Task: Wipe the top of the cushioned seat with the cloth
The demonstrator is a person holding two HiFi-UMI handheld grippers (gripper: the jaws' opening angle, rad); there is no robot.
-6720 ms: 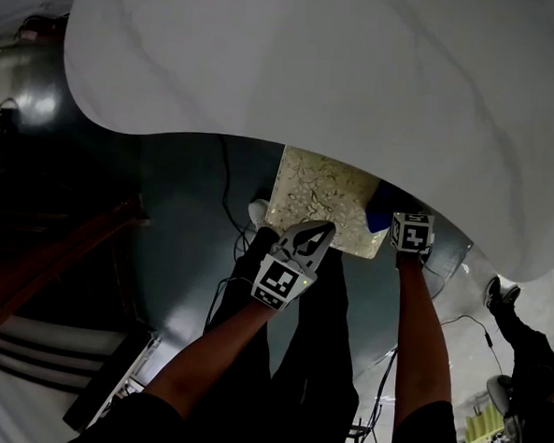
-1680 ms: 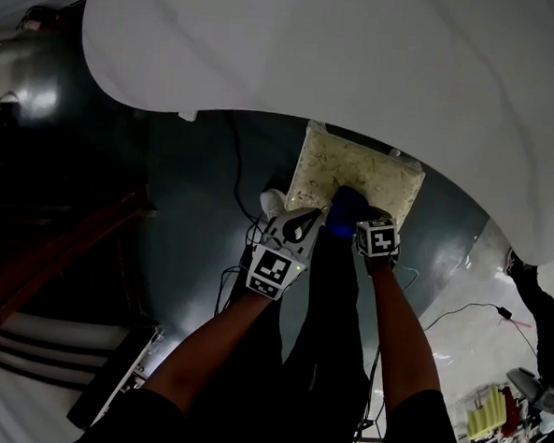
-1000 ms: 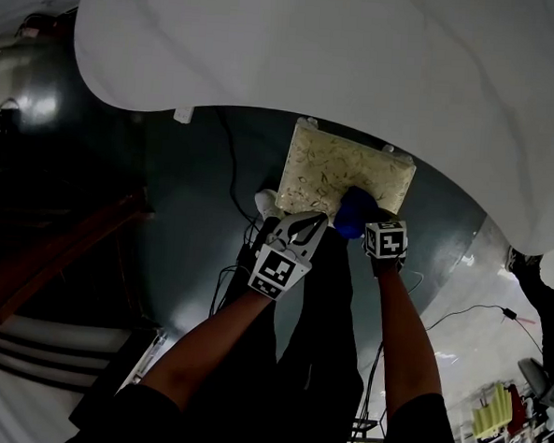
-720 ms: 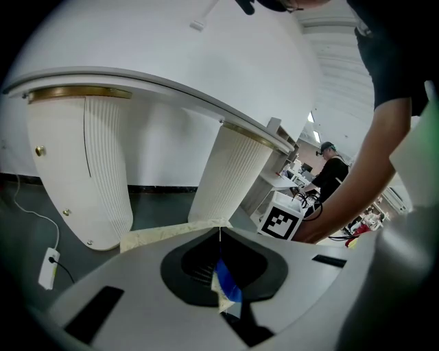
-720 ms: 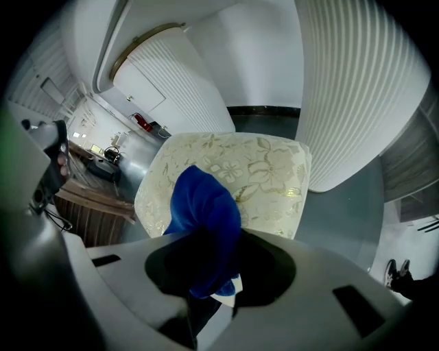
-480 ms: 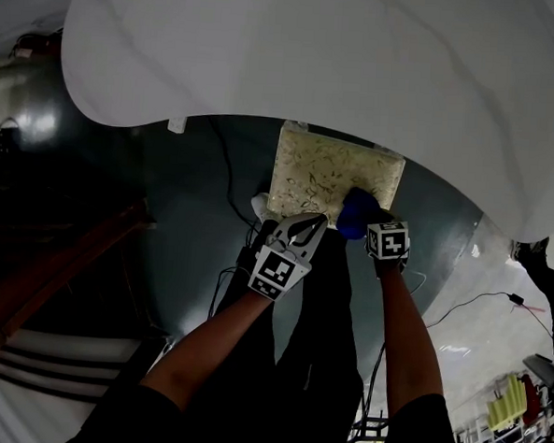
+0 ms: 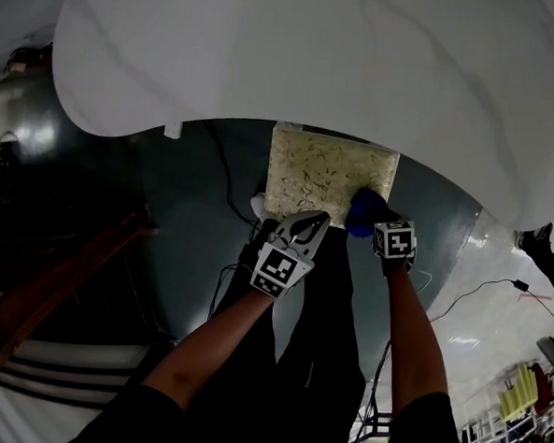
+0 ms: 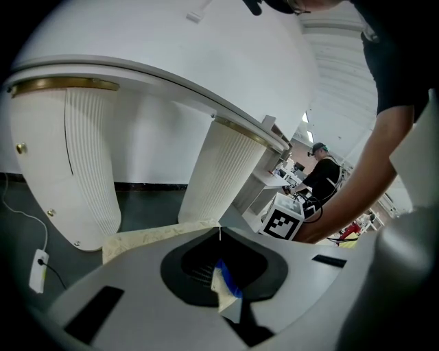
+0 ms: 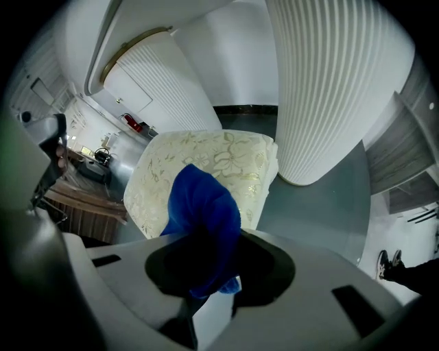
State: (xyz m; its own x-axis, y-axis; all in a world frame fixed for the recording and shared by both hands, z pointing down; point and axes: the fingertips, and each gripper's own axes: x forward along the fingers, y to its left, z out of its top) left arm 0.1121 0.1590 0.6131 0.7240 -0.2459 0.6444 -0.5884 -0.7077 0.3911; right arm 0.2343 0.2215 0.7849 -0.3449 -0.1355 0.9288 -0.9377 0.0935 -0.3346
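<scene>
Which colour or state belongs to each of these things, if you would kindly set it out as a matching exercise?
Things:
1. cloth
2. cushioned seat
3. left tongs
4. table top

Descriptions:
A. cream with a leafy pattern
B. shut, without the cloth
C. blue, clamped in the right tongs
D. plain white

Pairs: 1-C, 2-A, 3-B, 4-D

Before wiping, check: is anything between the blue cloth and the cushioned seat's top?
Nothing visible: the cloth is at the seat's near corner, the seat top is bare, the left gripper beside its near edge.
</scene>
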